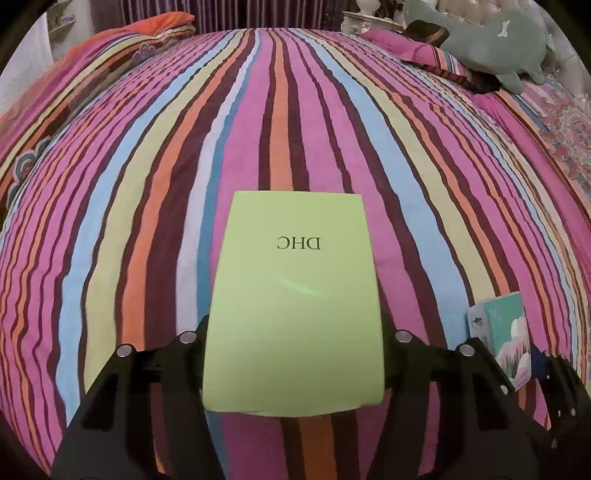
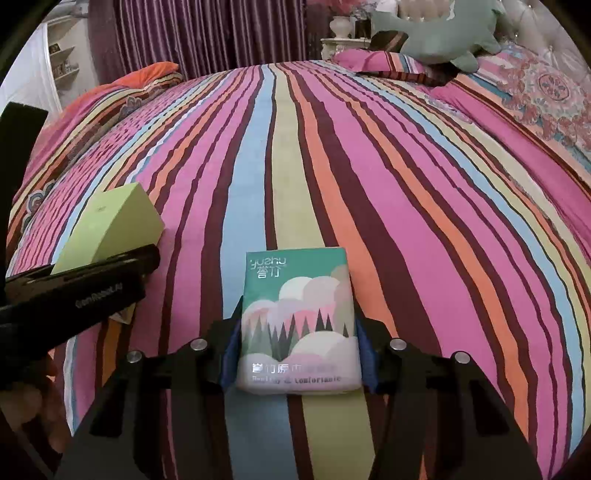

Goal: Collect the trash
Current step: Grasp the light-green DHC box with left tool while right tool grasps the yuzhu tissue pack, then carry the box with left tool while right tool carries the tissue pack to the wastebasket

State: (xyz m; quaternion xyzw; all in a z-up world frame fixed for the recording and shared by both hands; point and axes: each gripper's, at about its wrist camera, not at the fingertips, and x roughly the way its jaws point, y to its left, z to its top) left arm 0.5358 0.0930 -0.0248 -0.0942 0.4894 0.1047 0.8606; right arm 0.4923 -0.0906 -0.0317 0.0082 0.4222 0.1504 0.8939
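Note:
A light green DHC box lies flat between the fingers of my left gripper, which is shut on its near end just above the striped bedspread. The same box shows at the left of the right wrist view, with the left gripper's black body over it. A teal tissue pack with a cloud and forest print sits between the blue pads of my right gripper, which is shut on its sides. The pack also shows at the right edge of the left wrist view.
The striped bedspread covers the whole bed. A green plush dinosaur lies on striped pillows at the far right by the headboard. An orange pillow lies far left. Purple curtains hang behind.

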